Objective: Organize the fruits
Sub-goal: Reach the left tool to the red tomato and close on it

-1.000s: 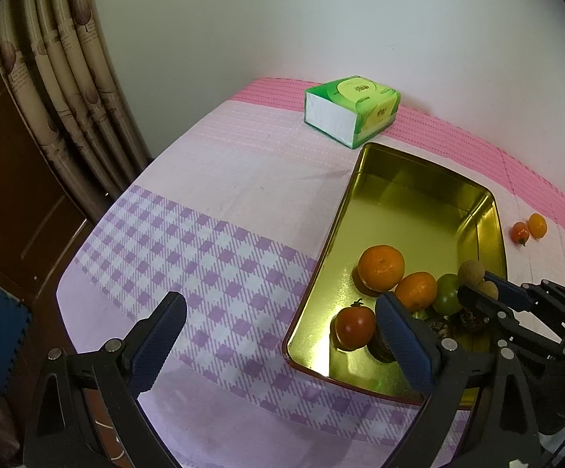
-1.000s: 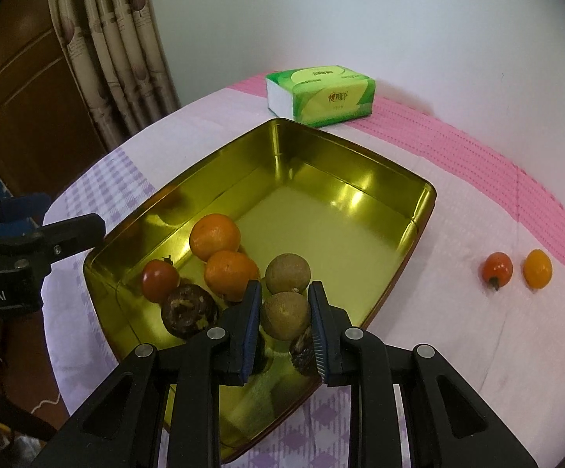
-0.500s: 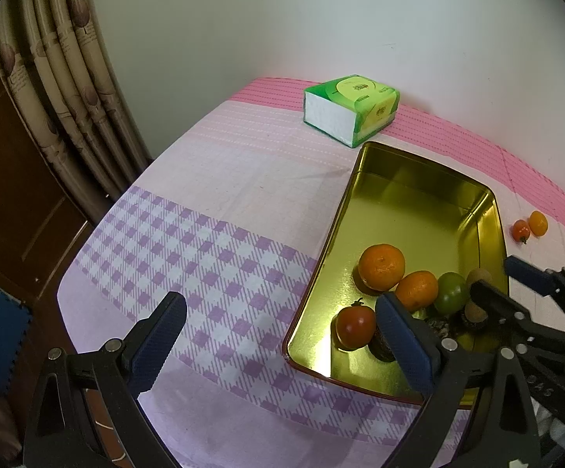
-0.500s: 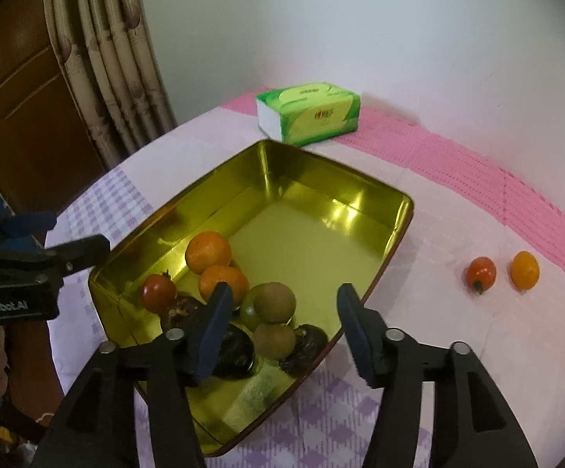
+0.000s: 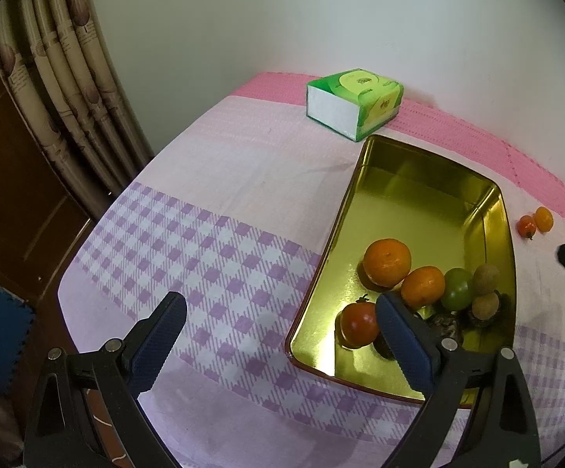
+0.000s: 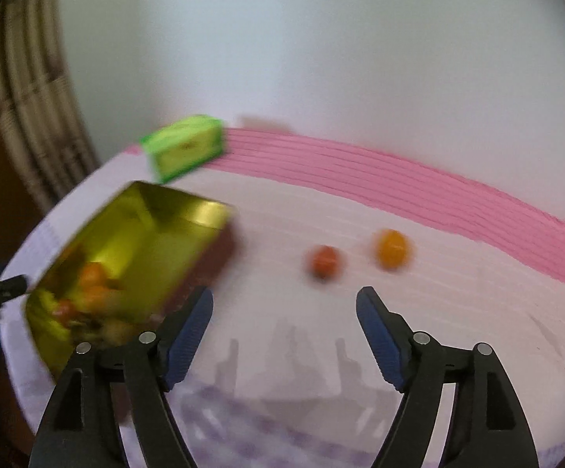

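A gold metal tray (image 5: 430, 179) holds two oranges (image 5: 386, 262), a red tomato (image 5: 358, 323), a green fruit (image 5: 457, 288), two brown round fruits (image 5: 485, 279) and dark fruits. A small red tomato (image 6: 323, 260) and a small orange fruit (image 6: 392, 249) lie on the cloth right of the tray (image 6: 134, 226); they also show in the left wrist view (image 5: 527, 226). My right gripper (image 6: 284, 331) is open and empty, just short of these two. My left gripper (image 5: 280, 343) is open and empty over the tray's near left edge.
A green tissue box (image 5: 354, 103) stands at the back by the wall, behind the tray. Curtains (image 5: 60, 89) and a wooden door are to the left. The table's edge runs along the left and near sides. The right wrist view is motion-blurred.
My right gripper opened, let go of the brown fruit in the tray, and swung right toward the two small fruits on the cloth. The left gripper stayed put.
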Demonstrator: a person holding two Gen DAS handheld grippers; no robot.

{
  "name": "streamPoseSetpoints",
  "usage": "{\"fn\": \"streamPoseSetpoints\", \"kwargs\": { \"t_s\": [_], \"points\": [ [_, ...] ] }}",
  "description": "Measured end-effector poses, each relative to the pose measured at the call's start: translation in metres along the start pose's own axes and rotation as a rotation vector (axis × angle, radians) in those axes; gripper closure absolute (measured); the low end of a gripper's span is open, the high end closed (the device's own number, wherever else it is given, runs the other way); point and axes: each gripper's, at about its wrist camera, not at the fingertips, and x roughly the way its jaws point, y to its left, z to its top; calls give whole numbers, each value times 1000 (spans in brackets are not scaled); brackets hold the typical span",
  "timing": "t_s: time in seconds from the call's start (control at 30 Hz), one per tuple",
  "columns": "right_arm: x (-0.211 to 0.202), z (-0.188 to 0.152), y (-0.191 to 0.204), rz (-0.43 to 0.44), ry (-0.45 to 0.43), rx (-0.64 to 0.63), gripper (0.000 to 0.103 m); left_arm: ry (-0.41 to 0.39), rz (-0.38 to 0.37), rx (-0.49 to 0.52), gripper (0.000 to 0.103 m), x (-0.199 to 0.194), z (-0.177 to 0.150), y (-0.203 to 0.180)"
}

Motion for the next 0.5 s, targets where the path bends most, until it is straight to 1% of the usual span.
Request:
{"fn": "streamPoseSetpoints", "kwargs": {
  "t_s": [0.07, 0.2, 0.23, 0.27, 0.37, 0.5],
  "points": [
    [5, -6, -29, -60, 17, 34, 25, 5, 7, 6, 7, 2, -1, -1],
    [17, -16, -73, -127, 56, 79, 23, 0, 13, 16, 7, 4, -1, -4],
    [23, -18, -83, -142, 69, 85, 20, -2, 12, 20, 7, 5, -2, -5],
    [26, -20, -89, -152, 77, 86, 18, -2, 11, 22, 7, 5, -2, -6],
    [40, -22, -105, -185, 99, 77, 17, -14, 7, 14, 7, 3, -2, -9],
    [56, -20, -118, -200, 118, 70, 17, -40, 8, 21, 7, -6, 6, -21]
  ]
}}
